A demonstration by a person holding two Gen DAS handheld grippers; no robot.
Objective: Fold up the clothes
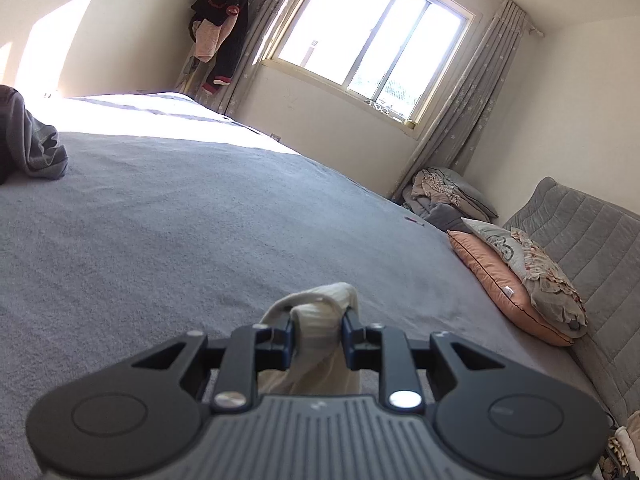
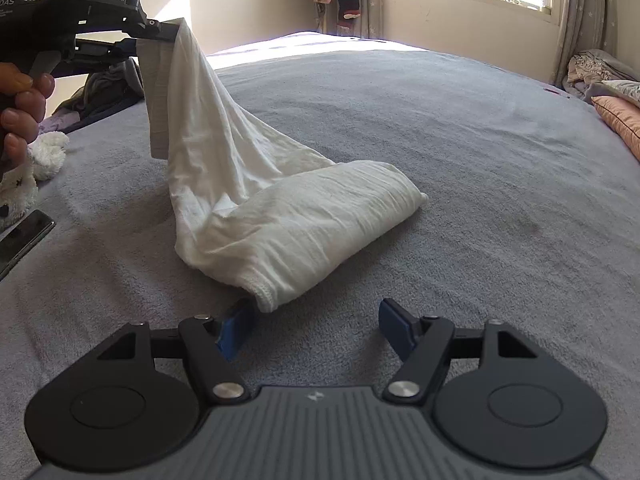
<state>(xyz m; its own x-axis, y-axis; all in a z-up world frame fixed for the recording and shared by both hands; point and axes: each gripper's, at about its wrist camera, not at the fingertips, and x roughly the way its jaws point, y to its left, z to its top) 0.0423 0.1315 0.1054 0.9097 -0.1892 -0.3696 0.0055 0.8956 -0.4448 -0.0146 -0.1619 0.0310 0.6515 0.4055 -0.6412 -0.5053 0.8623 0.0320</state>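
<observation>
The left gripper (image 1: 318,334) has its jaws closed on a bunched fold of white cloth (image 1: 320,312), held above a grey bed (image 1: 192,216). A crumpled grey garment (image 1: 36,140) lies at the bed's far left edge. Pillows (image 1: 516,276) lean against a grey quilted headboard (image 1: 592,248) beneath a sunlit window (image 1: 372,36).

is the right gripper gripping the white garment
No, the right gripper stands open just short of the white garment, its blue pads apart with only the grey bed cover between them.
</observation>
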